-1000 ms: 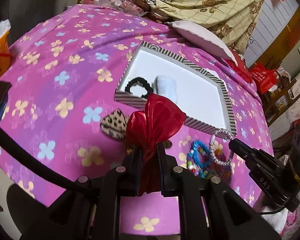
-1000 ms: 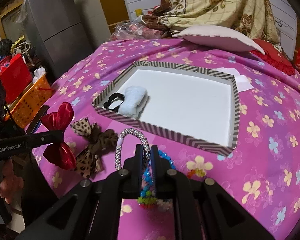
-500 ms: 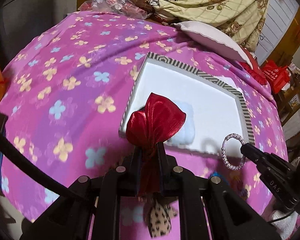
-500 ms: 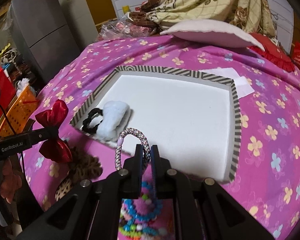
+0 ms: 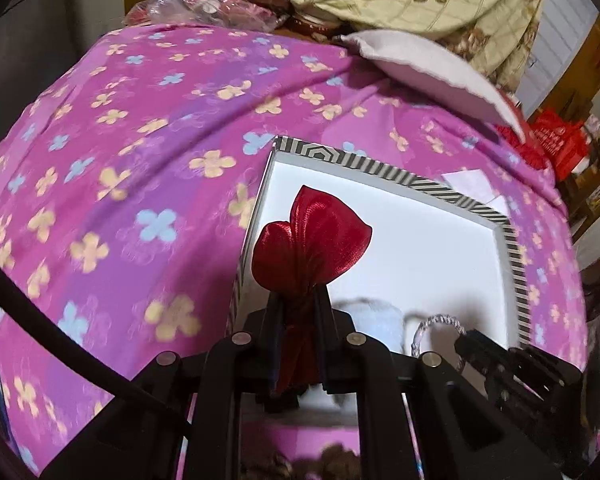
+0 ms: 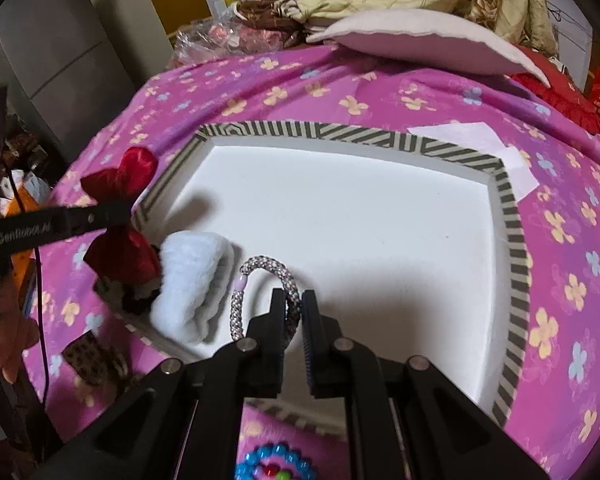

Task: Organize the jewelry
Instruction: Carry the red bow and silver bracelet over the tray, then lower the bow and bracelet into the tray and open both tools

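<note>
On the bedspread lies the tray, a fluffy pad in its near-left corner, a pillow behind it, beads before it.

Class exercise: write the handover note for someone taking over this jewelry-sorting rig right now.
Left gripper: shut on red bow, held over the striped box, left side.
Right gripper: shut on silver bracelet, over the box, near side.
Done: white fluffy piece lies in the box.
Left: release both; leopard bow and beaded bracelets remain on the bedspread.
</note>
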Demonstrator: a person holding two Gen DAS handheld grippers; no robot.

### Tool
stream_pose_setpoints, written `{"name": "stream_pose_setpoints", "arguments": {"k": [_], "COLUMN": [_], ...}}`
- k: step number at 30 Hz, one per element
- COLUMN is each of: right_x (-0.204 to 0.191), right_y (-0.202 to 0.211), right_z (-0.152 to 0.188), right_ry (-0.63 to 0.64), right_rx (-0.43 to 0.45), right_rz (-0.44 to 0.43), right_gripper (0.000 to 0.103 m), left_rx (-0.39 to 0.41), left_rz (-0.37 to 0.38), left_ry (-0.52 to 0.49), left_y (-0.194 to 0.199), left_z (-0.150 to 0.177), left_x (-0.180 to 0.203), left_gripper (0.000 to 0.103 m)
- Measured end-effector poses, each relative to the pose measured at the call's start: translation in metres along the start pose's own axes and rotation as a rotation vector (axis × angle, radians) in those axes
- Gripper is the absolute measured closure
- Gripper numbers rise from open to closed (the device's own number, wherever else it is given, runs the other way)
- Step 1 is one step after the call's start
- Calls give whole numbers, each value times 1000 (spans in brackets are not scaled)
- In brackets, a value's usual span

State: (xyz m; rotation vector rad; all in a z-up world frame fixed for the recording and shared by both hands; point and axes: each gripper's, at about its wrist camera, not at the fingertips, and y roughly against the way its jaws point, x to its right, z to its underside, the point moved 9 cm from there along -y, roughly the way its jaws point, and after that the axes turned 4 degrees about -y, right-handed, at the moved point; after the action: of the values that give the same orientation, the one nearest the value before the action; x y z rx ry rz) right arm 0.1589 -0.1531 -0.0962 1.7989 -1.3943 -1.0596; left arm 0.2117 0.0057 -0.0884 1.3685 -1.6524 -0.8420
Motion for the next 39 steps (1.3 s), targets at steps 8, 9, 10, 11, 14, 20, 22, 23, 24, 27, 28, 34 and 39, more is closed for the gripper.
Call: {"name": "stream_pose_setpoints", "arguments": {"k": [8,9,10,11,14,20,22,23,24,27,28,34,39], "right_x": [-2,-2,-2,-3,-5,-2,-2,-2,-3,-4,-5,-12,-17], "right_y": [-22,-24,-25,-26,-25,-12,-6,-3,-1,9,13,34,51], "right_z": [5,5,6,6,8,6,7,8,8,12,13,28,41], "right_ry": [-3,-5,-5,-4,-1,-15,-20,-22,-21,-20,-23,-29,-31], "right_rx": [-46,-48,-52,-58,-64,-39,-33,-29,-27,-13,-7,14,33], "right_rz": [-3,-5,-6,-9,-15,-13,-19,-23,-23,-24,-29,-43,-51], "right_gripper": [95,95,95,95,85,73,72,72,70,63,63,60,60], "left_rx": [-46,-47,-47,-48,-59,-50,-50,-48,-42,-25,-21,16,42], "left_rz": [-38,-36,-35,-36,-45,-15,-5,-1,1,1,4,-11,-32], "left_ry": [-15,-14,-14,-18,-14,31,35,33,29,21,19,-11,-36], "left_y": [-36,-38,-40,-43,-49,-42,-36,-33,-28,-12,-6,25,47], "left_z": [-13,-14,-15,-15,-15,-14,-13,-12,-10,-5,-2,21,44], "left_x": [-1,-1,0,1,0,-6,-7,-6,-5,-3,-3,1,5], "left_gripper": [79,79,79,79,79,63,63,62,62,62,61,61,61]}}
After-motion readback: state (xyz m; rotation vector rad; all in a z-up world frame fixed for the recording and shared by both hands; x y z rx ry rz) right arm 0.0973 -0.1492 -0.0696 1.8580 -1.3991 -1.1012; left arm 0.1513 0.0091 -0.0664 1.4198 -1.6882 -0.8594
